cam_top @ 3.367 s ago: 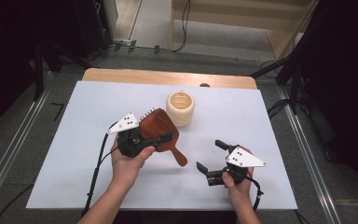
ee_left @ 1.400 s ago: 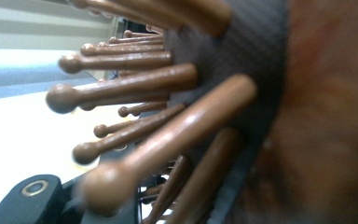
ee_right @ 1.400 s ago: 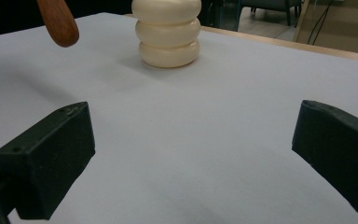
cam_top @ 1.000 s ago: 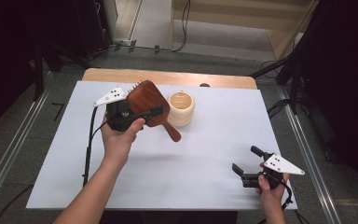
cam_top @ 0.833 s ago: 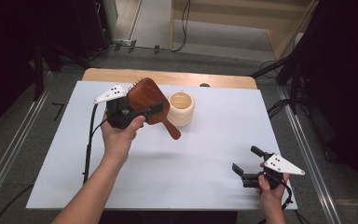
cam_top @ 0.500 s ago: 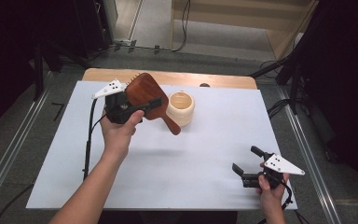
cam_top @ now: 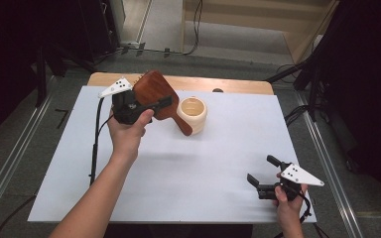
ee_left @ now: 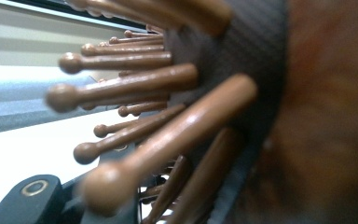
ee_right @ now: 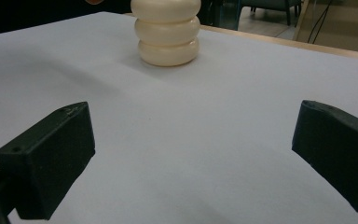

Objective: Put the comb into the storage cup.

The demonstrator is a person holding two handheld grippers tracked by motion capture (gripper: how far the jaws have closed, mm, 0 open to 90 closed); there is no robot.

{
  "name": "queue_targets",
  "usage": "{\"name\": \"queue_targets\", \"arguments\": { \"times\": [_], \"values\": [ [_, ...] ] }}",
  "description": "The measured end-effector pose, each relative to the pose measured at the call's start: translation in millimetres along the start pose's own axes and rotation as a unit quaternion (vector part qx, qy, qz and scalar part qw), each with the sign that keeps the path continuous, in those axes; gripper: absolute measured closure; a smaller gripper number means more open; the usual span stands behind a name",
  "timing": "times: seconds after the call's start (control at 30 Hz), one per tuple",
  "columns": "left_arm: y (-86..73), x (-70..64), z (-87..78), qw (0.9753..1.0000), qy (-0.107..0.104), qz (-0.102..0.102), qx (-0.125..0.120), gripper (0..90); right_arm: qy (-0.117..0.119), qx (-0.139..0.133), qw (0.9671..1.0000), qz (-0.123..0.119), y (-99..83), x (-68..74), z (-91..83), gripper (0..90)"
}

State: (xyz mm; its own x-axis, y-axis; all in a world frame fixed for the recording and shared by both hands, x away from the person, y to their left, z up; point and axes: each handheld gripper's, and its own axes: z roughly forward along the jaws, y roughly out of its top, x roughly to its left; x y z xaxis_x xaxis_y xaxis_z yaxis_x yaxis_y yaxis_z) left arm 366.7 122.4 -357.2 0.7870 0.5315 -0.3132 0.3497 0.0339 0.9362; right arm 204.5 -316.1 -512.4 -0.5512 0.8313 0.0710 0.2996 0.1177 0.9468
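Note:
A brown wooden hairbrush (cam_top: 158, 94) is held up above the back left of the white table (cam_top: 193, 168), with my left gripper (cam_top: 149, 106) shut on its head. Its handle slopes down to the right in front of a cream ribbed cup (cam_top: 193, 115). In the left gripper view the hairbrush (ee_left: 177, 116) bristles loom close and blurred. My right gripper (cam_top: 264, 174) rests open near the front right corner, nothing between its fingers. From the right gripper view the cream cup (ee_right: 169, 30) stands far ahead beyond the right gripper (ee_right: 191, 158).
A wooden strip (cam_top: 228, 84) runs along the table's back edge. Metal rails (cam_top: 10, 168) flank both sides, and cables lie on the floor behind.
My left gripper has lifted the hairbrush from the table's middle up and toward the back left, tilting it. The right gripper drew back to the front right corner and stays still.

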Motion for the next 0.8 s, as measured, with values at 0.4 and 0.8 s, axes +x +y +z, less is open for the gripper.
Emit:
{"name": "queue_targets", "arguments": {
  "times": [0.4,0.8],
  "values": [
    [7.8,2.8,9.9,1.0,0.001,0.005,-0.005,56.0,0.0,0.001,1.0,-0.001,-0.3,-0.1,0.4,0.0],
    [13.6,5.6,17.2,0.9999,0.004,0.006,-0.01,56.0,0.001,0.001,1.0,-0.002,-0.4,0.0,0.8,0.0]
  ]
}}
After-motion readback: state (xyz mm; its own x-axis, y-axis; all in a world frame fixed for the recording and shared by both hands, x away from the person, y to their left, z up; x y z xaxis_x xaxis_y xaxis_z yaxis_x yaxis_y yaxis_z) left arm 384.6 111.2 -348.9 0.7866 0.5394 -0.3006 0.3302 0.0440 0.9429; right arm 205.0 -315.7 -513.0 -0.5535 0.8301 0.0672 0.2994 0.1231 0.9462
